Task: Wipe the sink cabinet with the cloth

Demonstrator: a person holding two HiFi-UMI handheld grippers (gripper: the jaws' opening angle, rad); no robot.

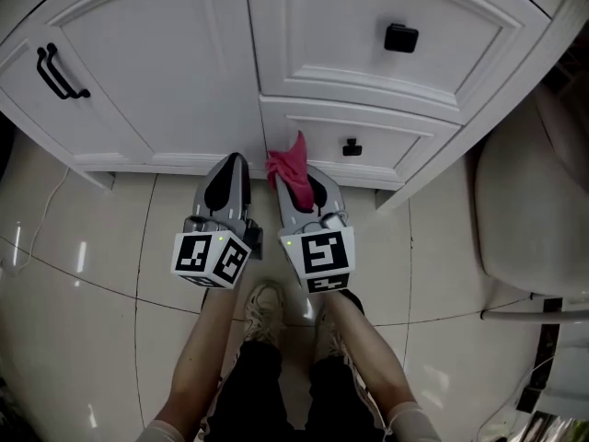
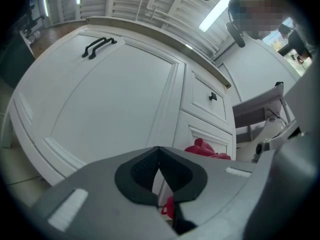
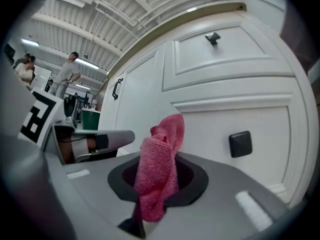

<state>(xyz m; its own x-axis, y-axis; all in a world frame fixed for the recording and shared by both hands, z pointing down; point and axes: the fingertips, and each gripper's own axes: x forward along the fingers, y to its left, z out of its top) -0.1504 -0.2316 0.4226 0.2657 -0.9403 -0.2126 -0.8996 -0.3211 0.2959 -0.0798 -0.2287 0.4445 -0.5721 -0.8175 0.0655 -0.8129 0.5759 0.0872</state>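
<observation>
Cloth (image 1: 291, 174), pink and knitted, is clamped in the right gripper (image 1: 302, 190), whose jaws are closed on its lower part. In the right gripper view the cloth (image 3: 160, 169) stands up in a bunched fold from the right gripper (image 3: 157, 160), with a short end hanging below the pads. The left gripper (image 1: 227, 169) is just beside it, roughly parallel and level. Its own view shows the left gripper (image 2: 159, 156) with jaw tips together and nothing between them, only a thin slit lower down.

Nearest the head camera, two bare forearms reach forward and down, the left forearm (image 1: 196, 362) and right forearm (image 1: 375, 350) angled slightly inward. A pair of shoes (image 1: 265, 309) stands between them on the glossy tile floor (image 1: 83, 265). Each gripper carries a cube, left (image 1: 212, 258) and right (image 1: 322, 258), with black-and-white square markers.

Both grippers point at the foot of the white cabinet (image 1: 184, 90). The cloth's upper tip overlaps the lower drawer (image 1: 368, 136), left of its small black knob (image 1: 352, 147); whether it touches the drawer front cannot be told. Above is a second drawer with a larger square knob (image 1: 400, 38). The door to the left has a black bar handle (image 1: 57, 74). Far off in the right gripper view, people (image 3: 65, 74) stand under ceiling lights.
</observation>
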